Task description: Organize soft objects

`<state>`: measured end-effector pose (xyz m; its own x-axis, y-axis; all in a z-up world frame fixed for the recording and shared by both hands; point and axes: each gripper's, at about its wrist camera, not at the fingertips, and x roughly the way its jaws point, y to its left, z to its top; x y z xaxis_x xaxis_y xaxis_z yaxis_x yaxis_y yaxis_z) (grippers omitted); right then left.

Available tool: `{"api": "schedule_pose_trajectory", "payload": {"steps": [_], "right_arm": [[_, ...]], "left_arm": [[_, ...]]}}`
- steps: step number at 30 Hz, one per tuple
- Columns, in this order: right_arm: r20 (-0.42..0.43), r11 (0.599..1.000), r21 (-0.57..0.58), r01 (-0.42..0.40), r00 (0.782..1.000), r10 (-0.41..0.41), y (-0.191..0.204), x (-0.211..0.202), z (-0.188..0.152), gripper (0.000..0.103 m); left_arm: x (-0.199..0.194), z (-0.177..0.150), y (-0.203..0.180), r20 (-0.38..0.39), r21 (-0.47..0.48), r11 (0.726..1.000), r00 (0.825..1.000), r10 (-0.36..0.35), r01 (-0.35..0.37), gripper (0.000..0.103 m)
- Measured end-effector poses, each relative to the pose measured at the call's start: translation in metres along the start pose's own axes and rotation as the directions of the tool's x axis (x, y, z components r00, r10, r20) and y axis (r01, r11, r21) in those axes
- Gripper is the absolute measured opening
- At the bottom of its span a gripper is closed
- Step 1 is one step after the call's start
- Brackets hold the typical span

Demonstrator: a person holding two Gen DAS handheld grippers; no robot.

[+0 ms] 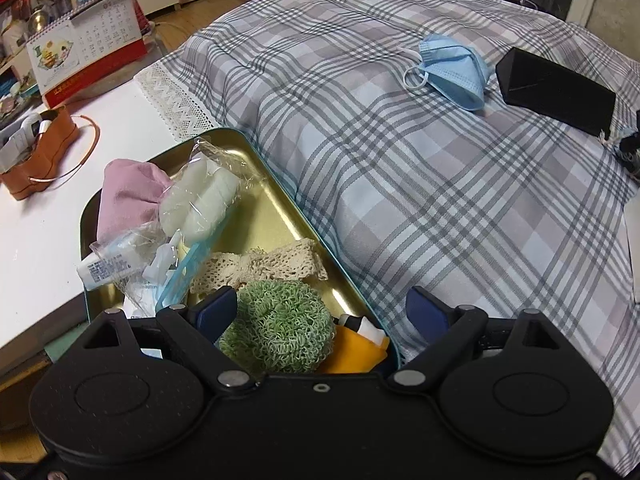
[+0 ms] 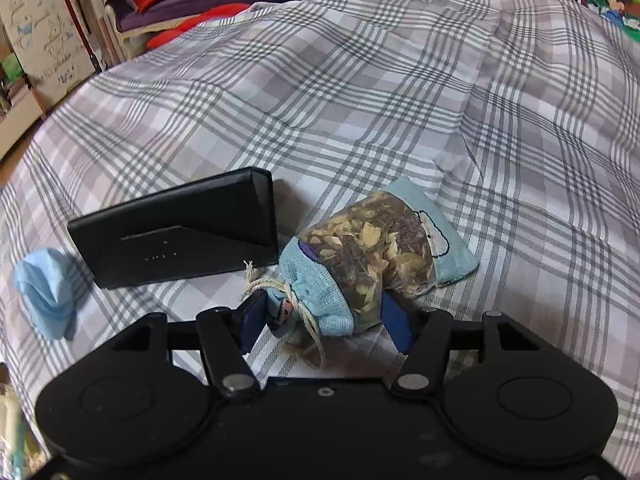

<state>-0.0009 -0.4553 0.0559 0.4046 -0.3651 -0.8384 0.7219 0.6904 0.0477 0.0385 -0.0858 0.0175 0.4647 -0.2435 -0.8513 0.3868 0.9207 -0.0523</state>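
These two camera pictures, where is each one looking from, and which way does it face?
Left wrist view: sits on the left gripper, facing down over the gold tin holding the green scrubber; only its black frame and open blue fingers show.
Right wrist view: sits on the right gripper, facing down at the herb sachet, its fingers against the tied end.
Shared: plaid cloth, blue face mask, black box.

Herb sachet [image 2: 360, 256] on plaid, mask [image 1: 452, 68] beyond
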Motion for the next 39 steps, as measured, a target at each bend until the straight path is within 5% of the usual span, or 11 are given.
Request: {"api": "schedule_pose_trajectory", "payload": {"steps": [11,22,33,39], "right_arm": [[0.018,0.997,0.048,-0.066,0.998,0.066,-0.01,-0.013,0.003,0.04],[0.005,0.99,0.1,-0.101,0.995,0.101,-0.027,-0.021,0.009,0.039],[0.011,0.972,0.164,-0.169,0.985,0.17,-0.05,-0.021,0.015,0.041],[0.06,0.963,0.204,-0.174,0.984,0.165,-0.068,-0.029,0.022,0.055]], "left_arm": [[-0.007,0.047,-0.05,0.009,0.015,0.998,0.998,-0.06,0.06,0.088],[0.006,0.112,-0.096,-0.014,0.015,0.994,0.994,-0.107,0.107,0.089],[0.033,0.165,-0.141,0.072,0.093,0.996,0.997,0.013,-0.019,0.097],[0.059,0.177,-0.141,0.036,0.067,0.997,0.999,0.03,-0.033,0.097]]}}
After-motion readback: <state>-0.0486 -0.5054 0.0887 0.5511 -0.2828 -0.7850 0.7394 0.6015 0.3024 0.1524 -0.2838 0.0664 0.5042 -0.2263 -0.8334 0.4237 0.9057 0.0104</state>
